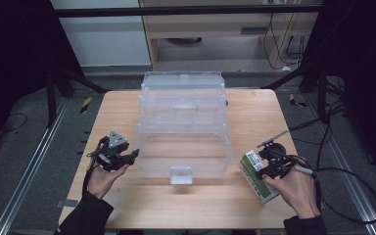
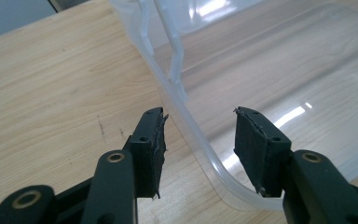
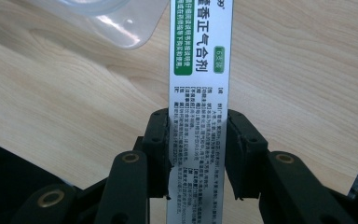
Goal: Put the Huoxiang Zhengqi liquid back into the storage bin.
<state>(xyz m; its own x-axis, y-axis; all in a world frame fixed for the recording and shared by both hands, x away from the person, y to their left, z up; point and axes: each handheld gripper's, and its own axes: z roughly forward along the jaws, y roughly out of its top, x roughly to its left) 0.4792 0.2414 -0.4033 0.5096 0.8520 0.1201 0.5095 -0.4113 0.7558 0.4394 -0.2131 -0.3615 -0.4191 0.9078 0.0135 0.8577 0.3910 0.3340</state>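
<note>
A clear plastic storage box [image 1: 196, 159] stands in the middle of the wooden table, its lid [image 1: 182, 90] tipped open behind it. My left gripper [image 1: 133, 157] is at the box's front left corner. In the left gripper view my left gripper [image 2: 199, 135] is open, with the box's rounded rim [image 2: 193, 126] passing between the pads and touching neither. At the right my right gripper [image 1: 269, 165] is shut on a white and green carton [image 1: 255, 177], which lies low over the table beside the box. In the right gripper view both pads press the carton's [image 3: 200, 56] long sides.
The table [image 1: 117, 112] has bare wood left of the box and along its front edge. A clear latch tab [image 1: 181, 175] juts from the box's front. Cables trail off the table's right edge [image 1: 323, 171]. Dark stand legs and rails flank the table on the floor.
</note>
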